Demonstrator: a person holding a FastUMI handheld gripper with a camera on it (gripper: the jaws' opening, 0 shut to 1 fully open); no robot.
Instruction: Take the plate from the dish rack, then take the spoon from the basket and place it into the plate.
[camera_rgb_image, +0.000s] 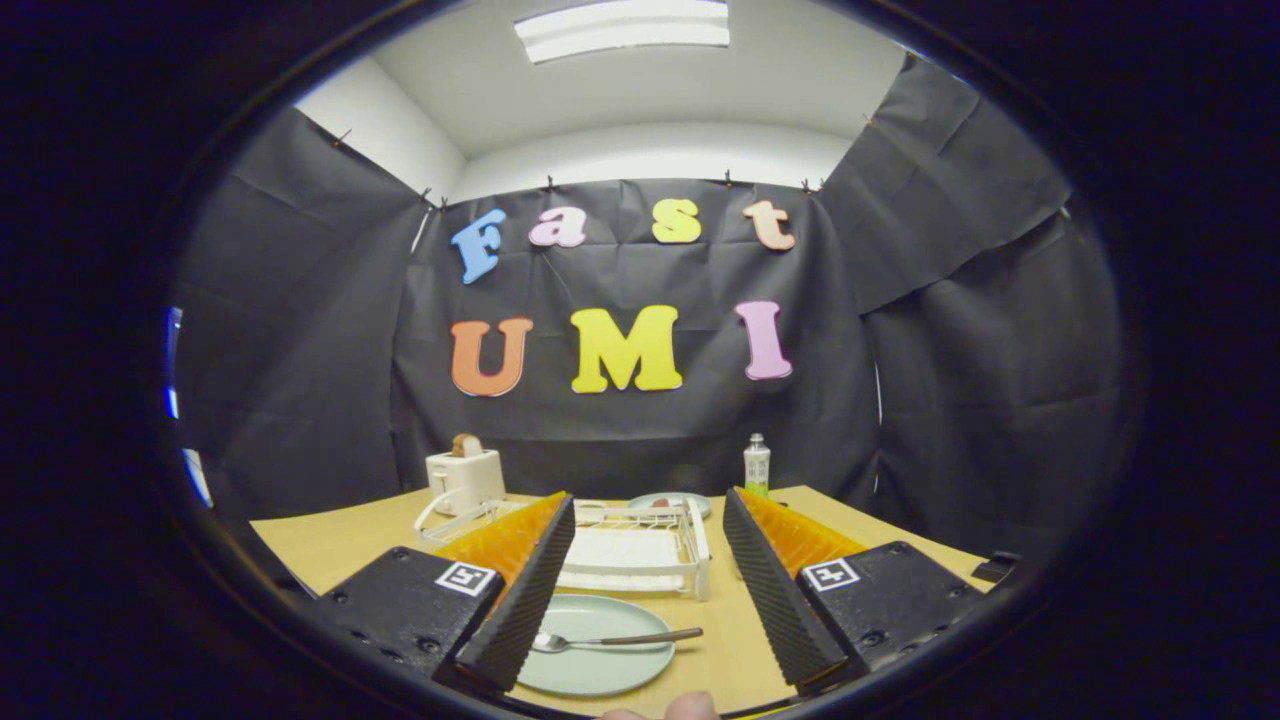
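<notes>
A pale green plate (600, 660) lies flat on the wooden table (330, 545), between my fingers and close in front of the white dish rack (640, 545). A spoon (615, 639) with a brown handle rests across the plate, bowl toward my left finger. My gripper (640, 590) is open wide and holds nothing; the plate and spoon sit low in the gap between the fingers. A second pale plate (668, 500) stands at the far end of the rack. The white wire basket (450, 520) shows partly behind my left finger.
A white toaster (464, 478) with bread in it stands at the back left. A small bottle (756, 465) with a green base stands at the back right. A fingertip (692, 706) pokes in at the near table edge. A dark object (997, 567) lies at the right edge.
</notes>
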